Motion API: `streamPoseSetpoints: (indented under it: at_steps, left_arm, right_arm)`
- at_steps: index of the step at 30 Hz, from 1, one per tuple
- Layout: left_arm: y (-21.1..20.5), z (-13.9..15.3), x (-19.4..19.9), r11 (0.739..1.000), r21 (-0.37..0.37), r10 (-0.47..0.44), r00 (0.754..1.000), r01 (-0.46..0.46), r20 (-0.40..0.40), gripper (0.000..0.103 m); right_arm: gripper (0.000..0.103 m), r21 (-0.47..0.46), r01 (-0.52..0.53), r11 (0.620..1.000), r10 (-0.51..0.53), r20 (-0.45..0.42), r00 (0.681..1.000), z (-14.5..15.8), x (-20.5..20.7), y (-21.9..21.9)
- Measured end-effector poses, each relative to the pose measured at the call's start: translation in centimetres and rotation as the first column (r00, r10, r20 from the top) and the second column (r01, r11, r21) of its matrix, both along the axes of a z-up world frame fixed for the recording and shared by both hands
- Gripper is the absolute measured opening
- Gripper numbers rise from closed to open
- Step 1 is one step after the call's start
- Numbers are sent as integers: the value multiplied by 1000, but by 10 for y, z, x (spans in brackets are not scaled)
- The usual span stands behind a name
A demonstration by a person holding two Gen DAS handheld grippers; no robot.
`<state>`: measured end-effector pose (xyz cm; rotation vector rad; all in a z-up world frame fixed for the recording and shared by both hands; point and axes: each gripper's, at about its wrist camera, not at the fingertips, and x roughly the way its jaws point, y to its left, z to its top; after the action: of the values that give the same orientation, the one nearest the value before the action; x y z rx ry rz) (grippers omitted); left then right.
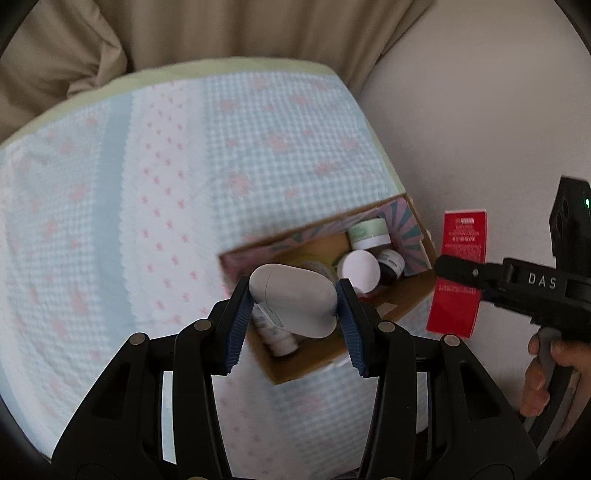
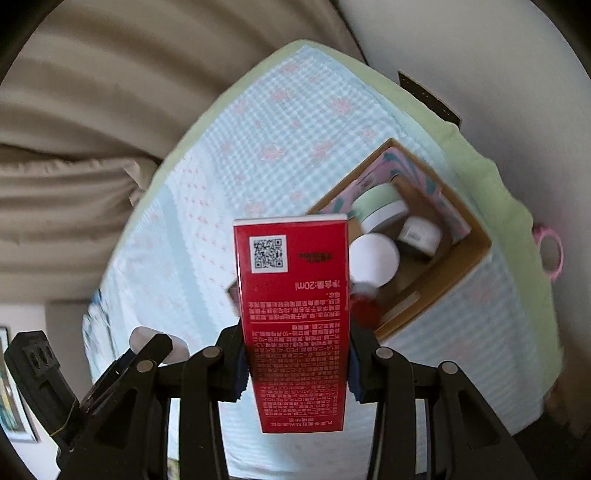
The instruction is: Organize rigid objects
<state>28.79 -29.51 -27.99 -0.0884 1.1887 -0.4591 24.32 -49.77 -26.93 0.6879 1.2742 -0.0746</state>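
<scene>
My left gripper (image 1: 295, 299) is shut on a smooth white oval case (image 1: 293, 299), held above the near end of an open cardboard box (image 1: 417, 291). My right gripper (image 2: 295, 365) is shut on a tall red carton (image 2: 293, 314) with a QR code and white print; the red carton (image 1: 460, 273) hangs just right of the box in the left wrist view. Inside the cardboard box (image 2: 458, 273) lie a green-lidded jar (image 2: 380, 206), a white round lid (image 2: 373, 260), a dark jar with a white label (image 2: 421, 234) and a white tube (image 1: 277, 334).
The box sits on a table draped in a light blue checked cloth (image 1: 147, 206) with pink flowers and a green border. Beige curtains (image 1: 184, 26) hang behind. A pink ring (image 2: 550, 254) shows at the cloth's right edge. A person's hand (image 1: 546, 373) holds the right gripper's handle.
</scene>
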Motion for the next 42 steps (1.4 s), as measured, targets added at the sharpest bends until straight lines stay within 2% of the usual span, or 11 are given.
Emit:
streamPoseSetpoints:
  at_steps: [6, 13, 19, 25, 26, 27, 28, 29, 30, 35, 42]
  left_arm:
    - [-41, -46, 3, 999, 36, 16, 997, -13, -72, 42]
    - [-62, -104, 7, 994, 110, 19, 988, -2, -156, 42]
    - [-66, -137, 12, 989, 148, 33, 978, -2, -207, 42]
    - [-75, -146, 16, 986, 167, 14, 977, 22, -211, 42]
    - [-75, -145, 16, 985, 171, 17, 979, 19, -204, 45]
    - [-75, -142, 17, 985, 173, 20, 981, 13, -193, 51]
    - [-76, -139, 16, 983, 184, 22, 984, 11, -178, 86]
    - [-75, -135, 15, 982, 191, 19, 987, 12, -160, 101]
    - [-74, -133, 13, 981, 195, 11, 990, 17, -140, 103]
    - [-64, -134, 10, 976, 212, -16, 990, 46, -142, 103]
    - [-52, -124, 3, 982, 189, 5, 990, 22, -142, 103]
  right_arm:
    - [38, -58, -172, 983, 168, -63, 984, -38, 29, -31]
    - [38, -98, -346, 933, 339, -80, 937, -81, 53, -36]
    - [38, -94, -355, 930, 345, -107, 932, -106, 54, -49]
    - [39, -69, -299, 952, 289, -120, 950, -117, 52, -65]
    - [39, -79, -285, 955, 274, -124, 954, -118, 53, -66]
    - [45, -104, -258, 961, 244, -133, 961, -118, 54, -69]
    - [52, -117, -241, 963, 225, -135, 965, -117, 55, -70]
    - [77, -123, -222, 967, 206, -130, 970, -114, 54, -73]
    - [102, -123, -207, 971, 192, -125, 973, -111, 55, -75]
    - [103, -198, -198, 960, 181, -100, 978, -90, 53, -79]
    - [103, -199, -184, 963, 167, -97, 981, -89, 46, -74]
